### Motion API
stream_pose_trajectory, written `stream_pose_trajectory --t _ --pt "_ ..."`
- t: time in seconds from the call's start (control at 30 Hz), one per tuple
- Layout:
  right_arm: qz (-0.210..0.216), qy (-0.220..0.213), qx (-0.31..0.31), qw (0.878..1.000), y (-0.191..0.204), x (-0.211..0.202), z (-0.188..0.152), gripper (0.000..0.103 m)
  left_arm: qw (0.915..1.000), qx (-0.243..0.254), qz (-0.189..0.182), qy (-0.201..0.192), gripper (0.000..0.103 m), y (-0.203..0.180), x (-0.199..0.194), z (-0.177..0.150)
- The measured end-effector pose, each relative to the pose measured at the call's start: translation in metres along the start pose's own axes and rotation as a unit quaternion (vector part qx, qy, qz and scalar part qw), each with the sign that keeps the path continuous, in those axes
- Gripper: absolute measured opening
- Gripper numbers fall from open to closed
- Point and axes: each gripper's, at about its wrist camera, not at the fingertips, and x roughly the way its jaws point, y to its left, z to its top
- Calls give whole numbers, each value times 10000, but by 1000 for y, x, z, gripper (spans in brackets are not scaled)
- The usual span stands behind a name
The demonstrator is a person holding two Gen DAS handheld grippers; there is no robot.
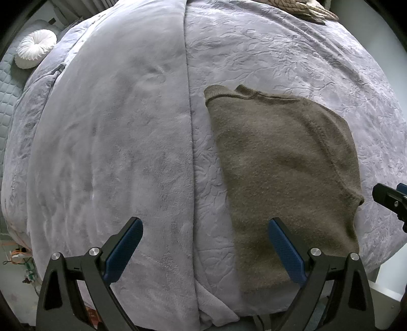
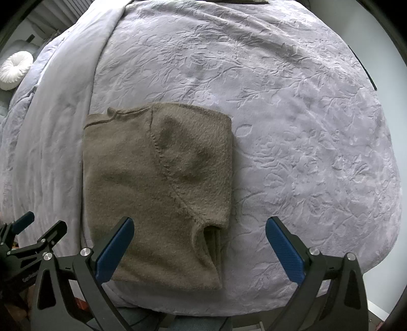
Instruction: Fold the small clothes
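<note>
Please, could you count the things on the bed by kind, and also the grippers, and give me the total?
Folded olive-brown knit sweater: 1
Round white pleated cushion: 1
Tan knitted item at the far edge, partly cut off: 1
Lilac blanket covering the bed: 1
Open grippers, left gripper and right gripper: 2
Total: 6

Both views are lit by soft, cool daylight, evenly bright, with no hard glare. The embossed bedspread point(image 2: 292, 122) shows crisp relief, so focus is sharp at centre. Shadows are faint: shallow dips darken the olive sweater point(image 2: 157, 178), and the right edge of each view washes out pale. Fisheye distortion bulges the bed, and black vignetting rings the corners.
</note>
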Motion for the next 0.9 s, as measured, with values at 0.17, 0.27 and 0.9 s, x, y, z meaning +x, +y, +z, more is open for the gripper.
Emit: stream_pose_trajectory --t 0.17,0.27,0.9 --pt "2 3 5 10000 1 0 0 103 10000 12 10 23 99 1 1 2" --pt "-1 5 1 10000 1 0 0 103 10000 28 34 21 99 0 1 2" --pt "-20 14 -26 10000 3 1 2 103 10000 -47 49 55 99 5 6 2"
